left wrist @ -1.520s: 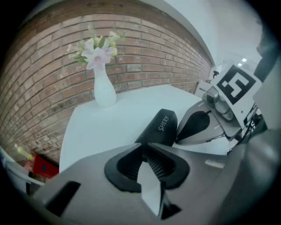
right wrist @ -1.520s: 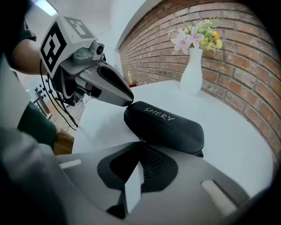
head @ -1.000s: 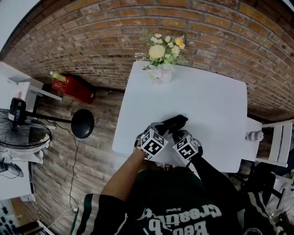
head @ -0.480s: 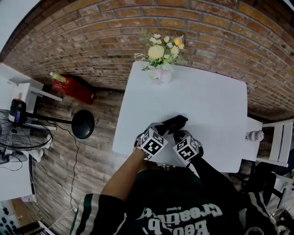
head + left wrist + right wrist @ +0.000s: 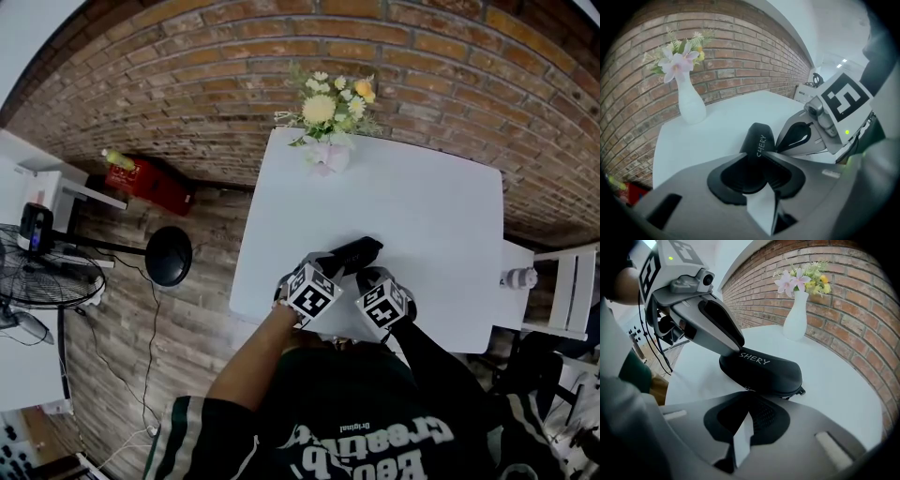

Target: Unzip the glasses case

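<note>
A black zipped glasses case [image 5: 352,251] with white lettering lies near the front edge of the white table [image 5: 427,202]. My left gripper [image 5: 327,269] is shut on the case's near-left end [image 5: 758,139], one jaw on each side of it. My right gripper [image 5: 367,279] is shut, its tips [image 5: 751,396] against the case's near long side [image 5: 764,370] at the zip line. Whether they pinch the zip pull is hidden. A small tab [image 5: 801,391] sticks out at the case's right end. The left gripper's fingers [image 5: 717,333] show on the lettered end in the right gripper view.
A white vase of flowers [image 5: 327,150] stands at the table's far edge. The person's body is close against the table's front edge. On the floor to the left are a black round base [image 5: 169,253], a red crate [image 5: 145,180] and a fan [image 5: 47,279]. A white chair [image 5: 562,291] is to the right.
</note>
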